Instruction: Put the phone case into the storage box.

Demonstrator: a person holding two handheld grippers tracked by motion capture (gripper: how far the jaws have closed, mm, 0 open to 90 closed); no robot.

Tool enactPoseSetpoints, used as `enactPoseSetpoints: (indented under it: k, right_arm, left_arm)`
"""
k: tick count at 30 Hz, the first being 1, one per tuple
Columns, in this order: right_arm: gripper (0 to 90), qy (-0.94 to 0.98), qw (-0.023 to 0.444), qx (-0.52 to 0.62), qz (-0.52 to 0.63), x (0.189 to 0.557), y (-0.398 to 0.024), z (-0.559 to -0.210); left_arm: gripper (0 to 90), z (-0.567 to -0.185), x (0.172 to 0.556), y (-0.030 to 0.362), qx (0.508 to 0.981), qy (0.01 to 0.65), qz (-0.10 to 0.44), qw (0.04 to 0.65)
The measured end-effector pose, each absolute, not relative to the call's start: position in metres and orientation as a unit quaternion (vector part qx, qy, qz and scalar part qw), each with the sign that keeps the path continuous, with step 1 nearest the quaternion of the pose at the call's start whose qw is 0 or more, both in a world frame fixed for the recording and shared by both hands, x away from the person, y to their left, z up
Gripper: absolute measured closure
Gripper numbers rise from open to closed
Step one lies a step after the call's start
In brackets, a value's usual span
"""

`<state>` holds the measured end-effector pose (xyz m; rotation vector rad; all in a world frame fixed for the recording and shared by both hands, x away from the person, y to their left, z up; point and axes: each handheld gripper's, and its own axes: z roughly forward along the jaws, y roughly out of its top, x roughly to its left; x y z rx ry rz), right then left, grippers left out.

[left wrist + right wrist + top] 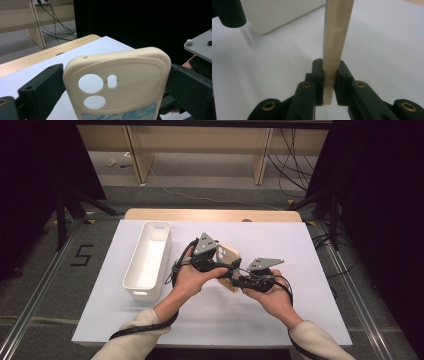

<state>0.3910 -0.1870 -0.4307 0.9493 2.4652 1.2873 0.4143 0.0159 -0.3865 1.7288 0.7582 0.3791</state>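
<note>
Holding a cream phone case [229, 261] above the middle of the table [300, 245], both grippers share the load at the centre of the high view. At the lower edge of that frame, two sleeved forearms enter and converge.

Right gripper [329, 82]: jaws narrow, clamped on the thin edge of the case, which rises straight up the middle of the right gripper view.

Left gripper [115, 85]: jaws set wide, one at each long side of the case. In the left gripper view the back of the case faces the camera, camera cut-outs at centre left and a blue patterned strip at the bottom edge. Both jaws appear to press on the sides.

Farther back, at left of centre in the high view, a white bin [148, 260] stands empty on the white table cover, just beside the left hand [192, 277].

Status, as a judgement: the case is picked up and under two-point control. Placement remains; the bin is the likely destination, and nothing is in it yet.
</note>
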Motion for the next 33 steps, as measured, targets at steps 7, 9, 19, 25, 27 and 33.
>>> enactPoseSetpoints:
  k: [7, 9, 19, 25, 27, 33]
  right_arm:
    - [80.2, 0.831, 0.112, 0.323, 0.439, 0.391, -0.188, -0.432]
    - [79.7, 0.829, 0.116, 0.322, 0.442, 0.391, -0.188, -0.432]
    - [52.9, 0.816, 0.126, 0.329, 0.459, 0.393, -0.188, -0.433]
    - [17.0, 0.805, 0.131, 0.335, 0.471, 0.393, -0.190, -0.433]
    - [15.5, 0.803, 0.134, 0.332, 0.477, 0.393, -0.192, -0.433]
    - [14.1, 0.795, 0.151, 0.326, 0.488, 0.392, -0.196, -0.431]
  left_arm:
    - [8.8, -0.386, 0.413, 0.015, 0.733, 0.320, 0.166, 0.577]
    - [9.3, -0.386, 0.412, 0.015, 0.732, 0.320, 0.168, 0.578]
    - [10.4, -0.379, 0.412, 0.019, 0.728, 0.315, 0.179, 0.582]
    - [10.5, -0.375, 0.414, 0.026, 0.724, 0.317, 0.187, 0.583]
    - [10.6, -0.374, 0.414, 0.030, 0.723, 0.319, 0.189, 0.583]
    - [10.6, -0.369, 0.413, 0.040, 0.719, 0.322, 0.197, 0.584]
